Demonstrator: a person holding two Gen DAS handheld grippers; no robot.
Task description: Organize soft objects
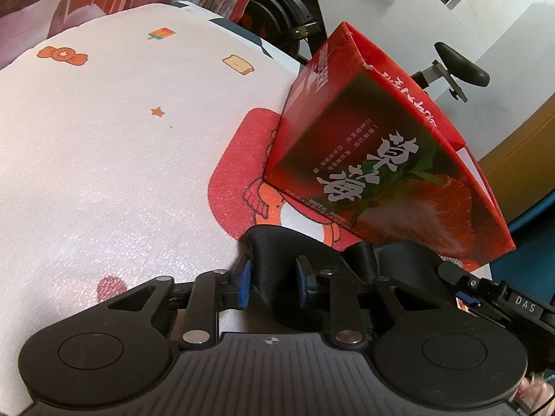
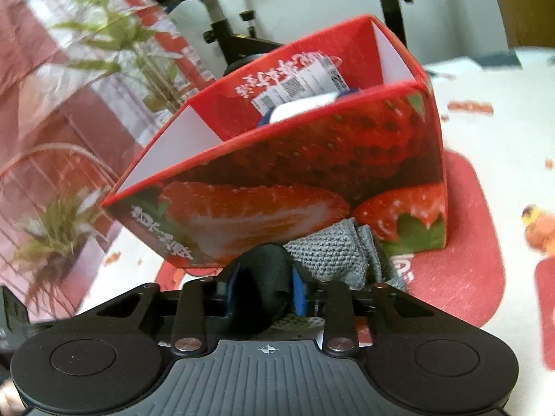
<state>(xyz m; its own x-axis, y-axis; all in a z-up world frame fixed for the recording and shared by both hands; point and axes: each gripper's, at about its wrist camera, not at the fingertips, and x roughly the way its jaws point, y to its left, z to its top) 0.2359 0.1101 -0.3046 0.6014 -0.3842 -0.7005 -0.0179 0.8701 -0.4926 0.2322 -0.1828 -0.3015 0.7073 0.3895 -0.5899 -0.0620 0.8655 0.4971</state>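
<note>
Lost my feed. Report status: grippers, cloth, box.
Left gripper and right gripper both shut on the black cloth. Strawberry box open-topped, right ahead. Grey knit cloth lies against the box's near wall.

Red box printed with strawberries, green leaves and white characters; white inner flaps. White cover scattered with small orange motifs: candy, star, toast; large red patch with orange cartoon figure. Black strap. Grey knitted cloth. Blue finger pads.
</note>
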